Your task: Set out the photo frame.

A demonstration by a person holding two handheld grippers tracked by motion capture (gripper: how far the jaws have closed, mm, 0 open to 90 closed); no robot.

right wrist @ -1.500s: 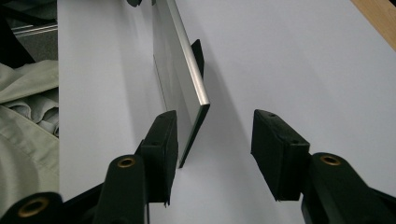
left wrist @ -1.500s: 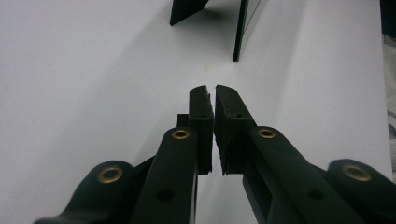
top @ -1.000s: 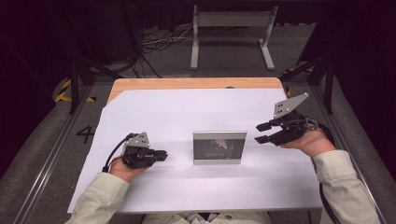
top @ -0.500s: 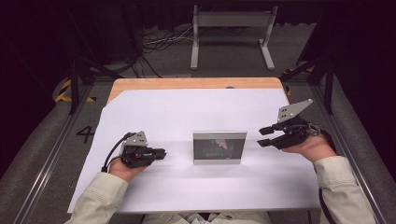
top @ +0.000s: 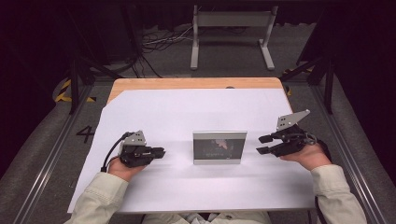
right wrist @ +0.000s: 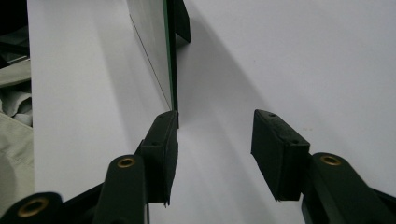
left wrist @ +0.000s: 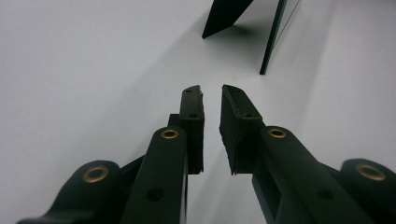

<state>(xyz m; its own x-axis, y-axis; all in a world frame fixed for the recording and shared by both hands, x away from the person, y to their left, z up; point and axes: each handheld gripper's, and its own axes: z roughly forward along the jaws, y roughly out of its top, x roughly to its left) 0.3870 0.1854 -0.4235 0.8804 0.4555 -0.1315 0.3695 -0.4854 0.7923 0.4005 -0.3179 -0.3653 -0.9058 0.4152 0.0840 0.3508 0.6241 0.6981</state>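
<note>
A small silver-edged picture frame [top: 219,147] stands upright in the middle of the white sheet. In the left gripper view its dark edge [left wrist: 275,37] and back prop [left wrist: 224,16] lie ahead. My left gripper [top: 161,152] rests low on the sheet to the frame's left, pointing at it. Its jaws [left wrist: 211,91] are a narrow gap apart with nothing between them. My right gripper [top: 261,144] hovers just right of the frame, open wide and empty. In the right gripper view [right wrist: 217,119] the frame's near edge [right wrist: 172,70] lines up with the left jaw's tip.
The white sheet [top: 187,112] covers most of a wooden table [top: 187,83]. A grey metal stand [top: 231,23] and floor cables [top: 159,44] lie beyond the far edge. Metal rails [top: 51,154] run along both sides. Pale sleeves [top: 100,200] enter from the bottom.
My right gripper has come down toward the sheet and slightly closer to the frame's right edge. The left gripper and the frame have stayed put.
</note>
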